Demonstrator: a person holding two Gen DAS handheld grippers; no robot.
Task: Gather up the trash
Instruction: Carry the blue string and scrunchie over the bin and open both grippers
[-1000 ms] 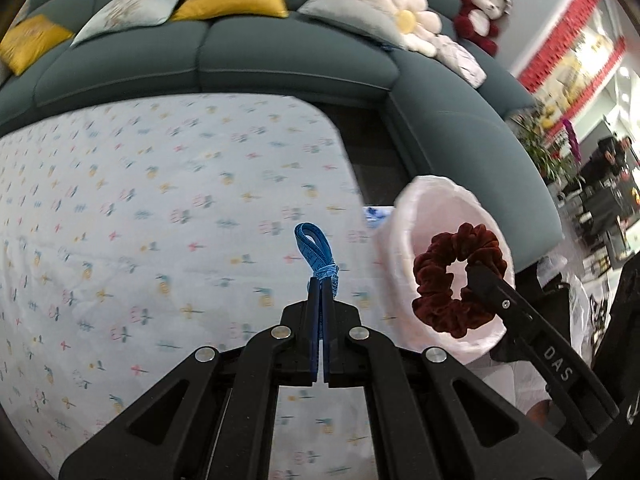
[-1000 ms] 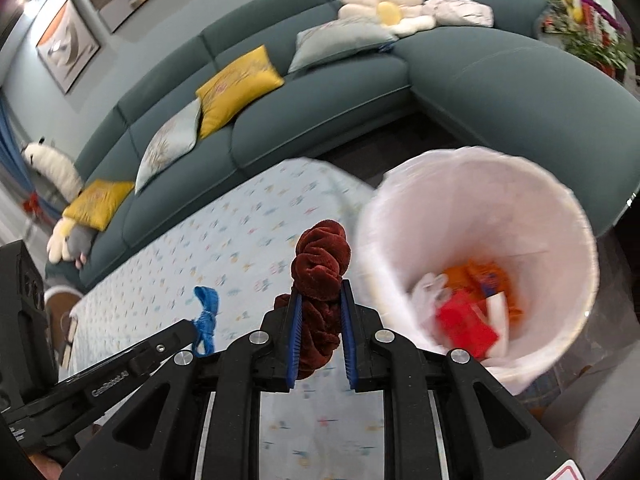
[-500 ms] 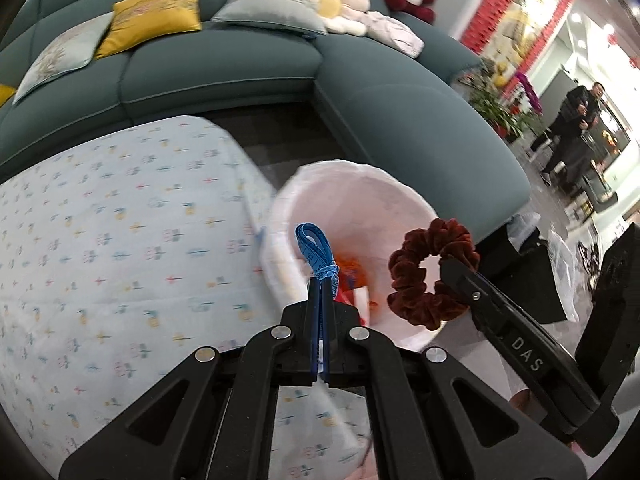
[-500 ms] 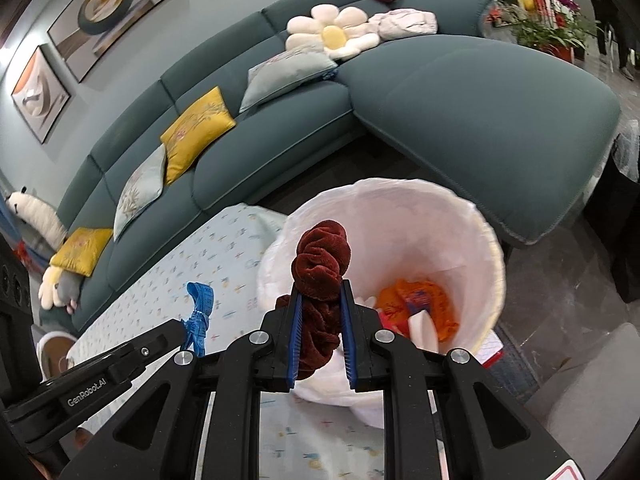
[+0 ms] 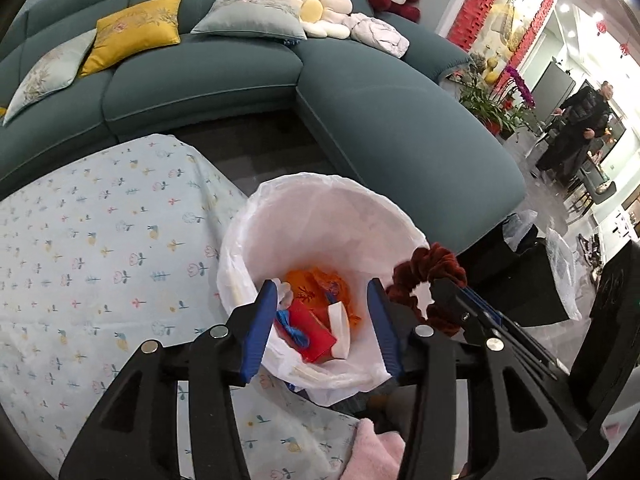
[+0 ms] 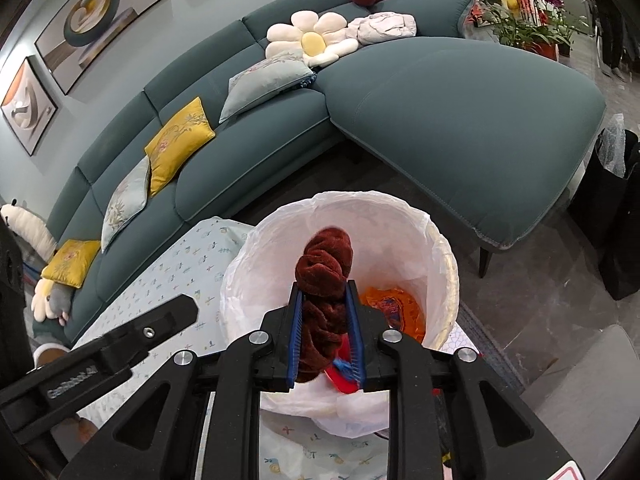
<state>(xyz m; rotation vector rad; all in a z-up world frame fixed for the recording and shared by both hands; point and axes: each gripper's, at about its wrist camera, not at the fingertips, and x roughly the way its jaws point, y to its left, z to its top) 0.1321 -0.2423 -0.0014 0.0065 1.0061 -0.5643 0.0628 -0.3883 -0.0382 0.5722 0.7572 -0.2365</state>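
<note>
Left wrist view is showing the left gripper [image 5: 323,292] hanging over the white-lined trash bin [image 5: 256,224] in the middle of the frame, its jaws opening with nothing between the blue pads. A blue strip [image 5: 294,326] is lying inside the bin on a red packet [image 5: 316,336], beside orange wrappers [image 5: 320,284]. At the right of the frame the right gripper [image 5: 434,286] is holding a dark red scrunchie [image 5: 412,276] at the bin's rim. In the right wrist view the right gripper [image 6: 324,292] is just beginning to open, the scrunchie [image 6: 324,268] sitting between the pads above the bin [image 6: 256,264]. The floral tablecloth [image 5: 100,248] is filling the left of the frame, with a teal sofa [image 5: 360,112] behind.
</note>
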